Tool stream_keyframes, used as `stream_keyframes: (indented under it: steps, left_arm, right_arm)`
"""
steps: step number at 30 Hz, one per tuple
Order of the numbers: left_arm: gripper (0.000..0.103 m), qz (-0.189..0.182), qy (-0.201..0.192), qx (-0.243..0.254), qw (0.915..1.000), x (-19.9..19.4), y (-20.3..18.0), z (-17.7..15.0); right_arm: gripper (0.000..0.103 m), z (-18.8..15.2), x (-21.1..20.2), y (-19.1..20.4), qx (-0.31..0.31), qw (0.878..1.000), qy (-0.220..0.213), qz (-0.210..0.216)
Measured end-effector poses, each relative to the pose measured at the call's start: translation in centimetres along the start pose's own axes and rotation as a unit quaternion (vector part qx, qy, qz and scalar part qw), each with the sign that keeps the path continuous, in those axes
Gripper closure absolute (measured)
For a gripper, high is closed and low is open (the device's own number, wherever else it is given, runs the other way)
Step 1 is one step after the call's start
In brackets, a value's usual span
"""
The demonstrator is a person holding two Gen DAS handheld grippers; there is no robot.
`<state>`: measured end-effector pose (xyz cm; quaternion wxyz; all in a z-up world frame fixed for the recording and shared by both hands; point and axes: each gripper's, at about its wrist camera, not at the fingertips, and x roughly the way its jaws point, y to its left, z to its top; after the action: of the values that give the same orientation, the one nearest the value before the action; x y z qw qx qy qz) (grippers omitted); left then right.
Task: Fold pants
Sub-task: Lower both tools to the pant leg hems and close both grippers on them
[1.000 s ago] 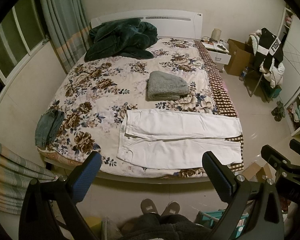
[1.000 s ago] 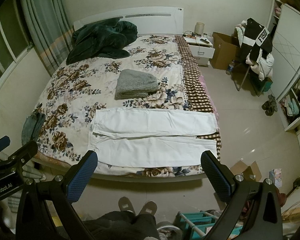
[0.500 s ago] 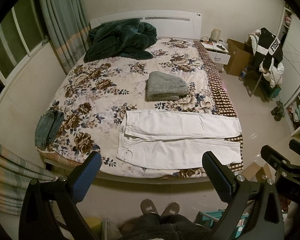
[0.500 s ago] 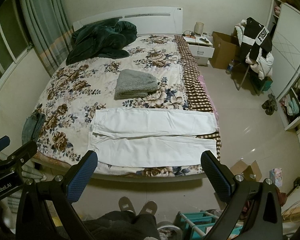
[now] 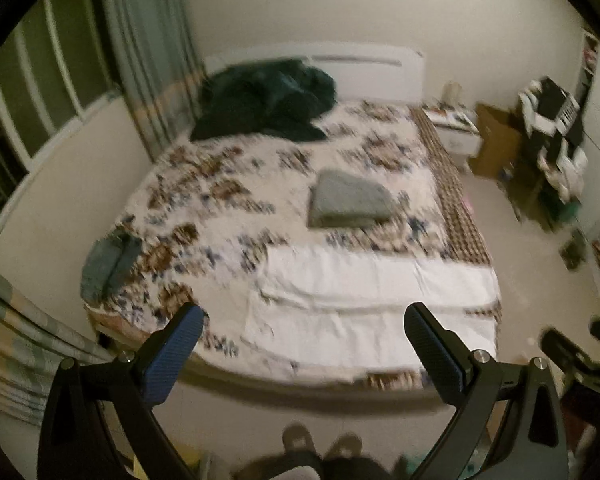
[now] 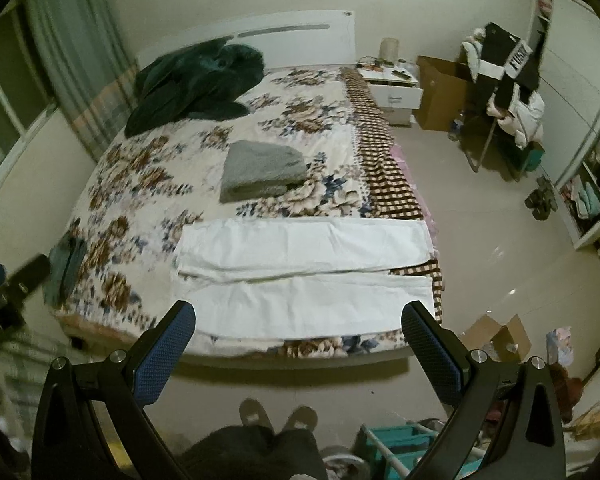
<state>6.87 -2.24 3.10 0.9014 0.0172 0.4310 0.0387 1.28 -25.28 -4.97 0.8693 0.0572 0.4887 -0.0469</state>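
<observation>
White pants (image 6: 304, 272) lie flat across the near end of the floral bed (image 6: 140, 184), waist to the left, legs to the right. They also show, blurred, in the left wrist view (image 5: 372, 304). My left gripper (image 5: 304, 324) is open and empty, held in the air in front of the bed's foot. My right gripper (image 6: 298, 324) is open and empty, also short of the bed edge. Neither touches the pants.
A folded grey garment (image 6: 262, 170) lies mid-bed, a dark green blanket (image 6: 192, 80) at the headboard, folded jeans (image 6: 66, 264) at the left edge. A nightstand (image 6: 392, 88), cardboard boxes (image 6: 440, 92), a clothes-laden chair (image 6: 504, 92) and a teal rack (image 6: 400, 444) stand on the right.
Both grippers have moved toward the bed and the views are blurred by motion. The pants appear larger and lower in view. The jaws stay open.
</observation>
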Motion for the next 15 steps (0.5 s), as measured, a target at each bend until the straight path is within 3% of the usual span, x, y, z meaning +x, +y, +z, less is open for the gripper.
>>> stream_keyframes:
  steps: [3, 5, 10, 15]
  left_arm:
    - [0.0, 0.037, -0.03, -0.022, 0.9986, 3.3, 0.9, 1.7]
    - [0.0, 0.05, -0.025, -0.034, 0.9979, 6.0, 1.3, 1.2]
    - [0.0, 0.051, 0.051, -0.063, 0.9954, 17.3, 1.8, 2.0]
    - [0.0, 0.068, 0.131, -0.07, 0.9866, 31.4, 2.1, 2.5]
  right_arm:
    - [0.0, 1.3, 4.0, -1.8, 0.034, 0.999, -0.004, -0.003]
    - [0.0, 2.3, 7.9, -3.3, 0.071, 0.997, 0.005, -0.007]
    - [0.0, 5.4, 19.2, -6.6, 0.151, 0.987, 0.047, -0.015]
    - [0.0, 9.0, 32.1, -9.7, 0.211, 0.974, 0.063, -0.043]
